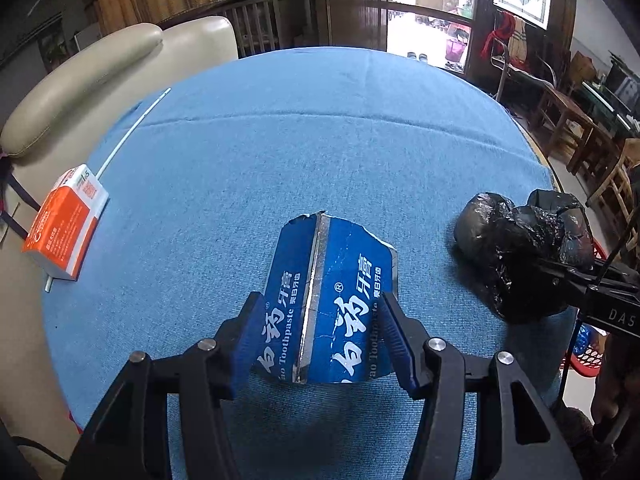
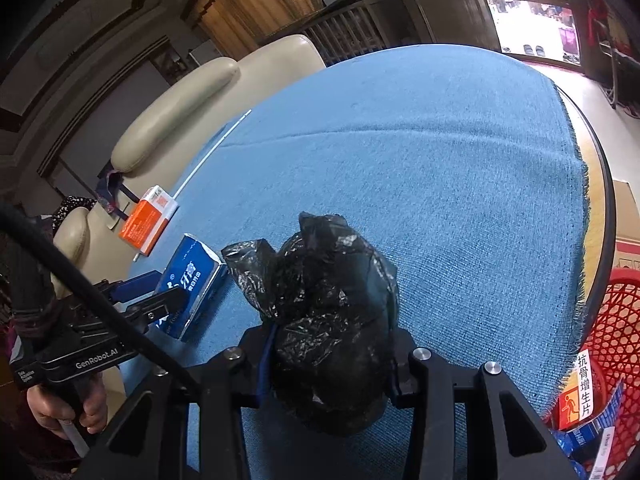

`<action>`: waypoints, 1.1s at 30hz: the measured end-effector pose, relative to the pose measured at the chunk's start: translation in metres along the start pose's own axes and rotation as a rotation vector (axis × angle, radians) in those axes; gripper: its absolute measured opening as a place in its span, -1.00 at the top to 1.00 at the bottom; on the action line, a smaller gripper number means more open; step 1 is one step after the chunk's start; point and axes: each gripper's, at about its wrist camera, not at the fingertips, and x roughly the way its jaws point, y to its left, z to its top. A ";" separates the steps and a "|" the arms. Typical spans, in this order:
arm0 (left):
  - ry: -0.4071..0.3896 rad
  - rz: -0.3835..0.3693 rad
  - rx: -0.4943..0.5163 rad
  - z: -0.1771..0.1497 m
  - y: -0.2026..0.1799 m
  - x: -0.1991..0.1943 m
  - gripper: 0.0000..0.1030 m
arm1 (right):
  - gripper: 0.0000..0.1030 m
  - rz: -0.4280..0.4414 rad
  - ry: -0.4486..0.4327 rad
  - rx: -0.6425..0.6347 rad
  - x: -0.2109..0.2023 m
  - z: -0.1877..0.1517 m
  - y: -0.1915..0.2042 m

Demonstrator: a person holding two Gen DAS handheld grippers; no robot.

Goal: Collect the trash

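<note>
Gripping the torn blue toothpaste box between its fingers, the left gripper holds it just above the blue-clothed bench; beside it the right gripper clamps a crumpled black plastic bag, with an orange box lying near the bench's left edge and a red basket off the right

Our left tool and right tool are matte black linkages with silver pivot pins and ribbed blue pads. The left body reads "GenRobot.AI" in white; a thick black cable runs across it.
</note>
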 end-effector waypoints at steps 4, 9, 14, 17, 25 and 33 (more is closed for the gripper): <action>0.001 -0.002 0.000 0.000 -0.001 0.000 -0.15 | 0.14 0.001 -0.001 0.001 0.000 0.000 0.000; 0.000 -0.002 0.002 -0.001 -0.002 0.000 -0.17 | 0.14 0.004 -0.002 0.004 0.000 -0.001 -0.001; 0.004 -0.018 -0.005 -0.001 -0.002 -0.001 -0.24 | 0.14 0.008 -0.001 0.009 0.000 0.000 -0.002; 0.008 -0.058 -0.024 -0.003 0.003 -0.002 -0.29 | 0.14 0.009 0.000 0.011 -0.001 0.000 -0.003; 0.015 -0.166 -0.118 -0.008 0.039 -0.008 -0.33 | 0.14 0.010 0.003 0.010 -0.001 0.002 -0.004; 0.042 -0.187 -0.105 0.001 0.023 -0.002 -0.33 | 0.14 0.012 -0.001 0.017 -0.002 0.001 -0.005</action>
